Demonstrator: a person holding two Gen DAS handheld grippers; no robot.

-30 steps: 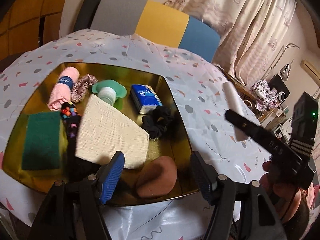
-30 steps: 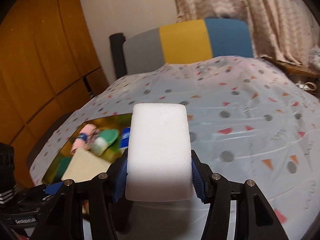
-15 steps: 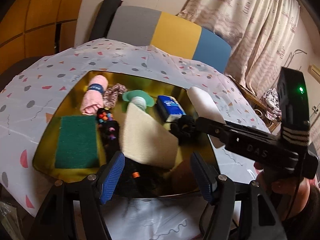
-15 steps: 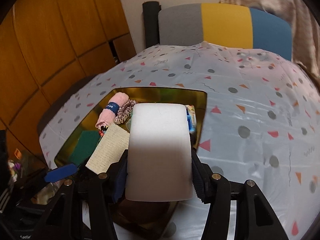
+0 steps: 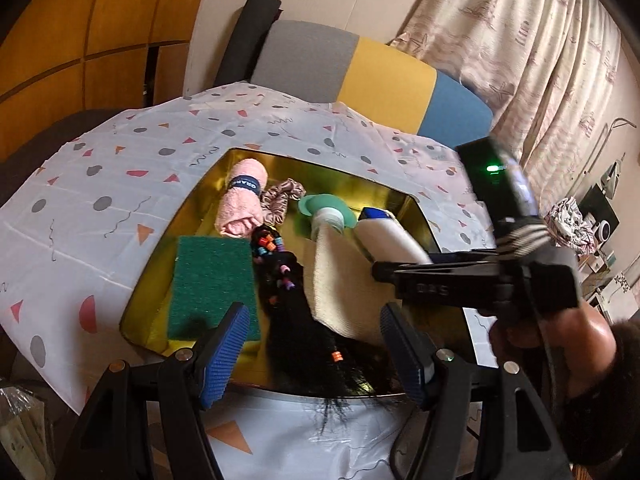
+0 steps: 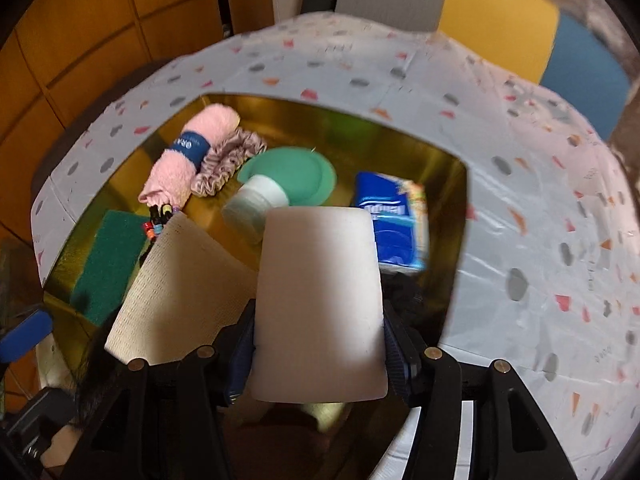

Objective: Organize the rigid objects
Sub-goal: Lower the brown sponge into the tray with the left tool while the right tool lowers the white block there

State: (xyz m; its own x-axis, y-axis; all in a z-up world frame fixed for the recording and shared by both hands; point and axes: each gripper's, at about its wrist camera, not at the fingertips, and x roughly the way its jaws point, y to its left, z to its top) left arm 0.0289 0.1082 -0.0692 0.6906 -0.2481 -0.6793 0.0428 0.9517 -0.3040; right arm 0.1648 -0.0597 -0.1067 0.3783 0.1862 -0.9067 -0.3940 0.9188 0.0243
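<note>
**White block over the gold tray, drop pending**

Over the gold tray [image 6: 452, 184], the right gripper [image 6: 318, 344] has its jaws clenched on a white block [image 6: 318, 300], pads pressing both long sides. The block hangs above the tray's near-right part, over the cream cloth [image 6: 176, 292] and just beside the blue tissue pack [image 6: 394, 220]. The left gripper [image 5: 320, 348] hangs at the tray's near edge, jaws spread, nothing between them.

Judgement: step is placing the block in the tray. To do it well, aim for bare gold floor, not the cloth, so it sits flat. The clearest gap looks to be between the tissue pack and the green lid with white cup [image 6: 280, 188]. Lower until the block rests, then release; dropping from height risks a bounce into the cup. Keep the left gripper clear of the right's path, since the two sit near each other.

Hard to read: the block blocks the right view of what lies right under it. Something brown and dark shows below the block, unclear what. The tray's near-right corner is hidden by the right gripper in the left view. A black hairpiece with beads [image 5: 280, 276] runs off the near rim. The right view is motion-blurred at the edges. The pink towel roll [image 5: 242, 204] and green scouring pad [image 5: 214, 280] are clear.
</note>
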